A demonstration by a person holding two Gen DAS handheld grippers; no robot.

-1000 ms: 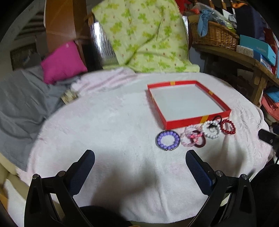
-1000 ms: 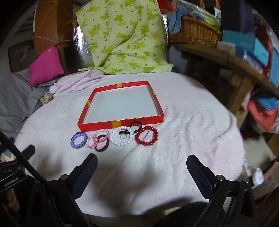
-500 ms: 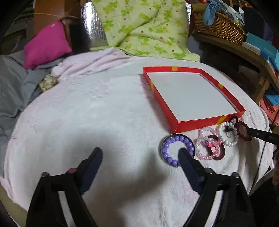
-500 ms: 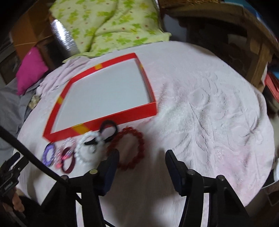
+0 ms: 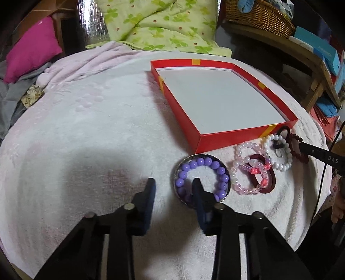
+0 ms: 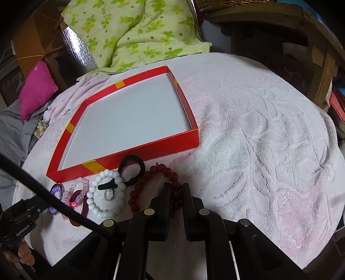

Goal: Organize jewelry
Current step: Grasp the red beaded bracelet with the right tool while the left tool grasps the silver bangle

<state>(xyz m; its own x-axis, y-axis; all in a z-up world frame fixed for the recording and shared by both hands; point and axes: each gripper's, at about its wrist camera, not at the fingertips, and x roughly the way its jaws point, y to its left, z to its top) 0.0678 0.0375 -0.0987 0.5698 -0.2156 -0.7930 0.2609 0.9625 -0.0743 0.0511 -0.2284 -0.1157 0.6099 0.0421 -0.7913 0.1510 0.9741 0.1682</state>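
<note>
A shallow red box (image 5: 248, 135) with a bare white floor lies on the pink towel; it also shows in the right wrist view (image 6: 151, 148). In front of it lies a row of bracelets: purple beads (image 5: 215, 168) inside a silver bangle, pink beads (image 5: 243, 150) over a maroon band, white beads (image 5: 282, 165), dark red beads (image 6: 151, 174). My left gripper (image 5: 173, 183) is partly open; its right finger rests inside the purple ring, its left finger outside. My right gripper (image 6: 176, 188) is shut on the near side of the dark red bracelet.
A black hair tie (image 6: 133, 163) and a small ring (image 6: 108, 195) lie on the white bracelet. A green quilt (image 5: 161, 23), a pink cushion (image 5: 30, 47) and a wooden shelf with a basket (image 5: 258, 15) stand behind the table. A cable (image 6: 54, 200) crosses the lower left.
Both grippers came down to the bracelets and narrowed. The left one reached the purple ring. The right one closed on the dark red bracelet.
</note>
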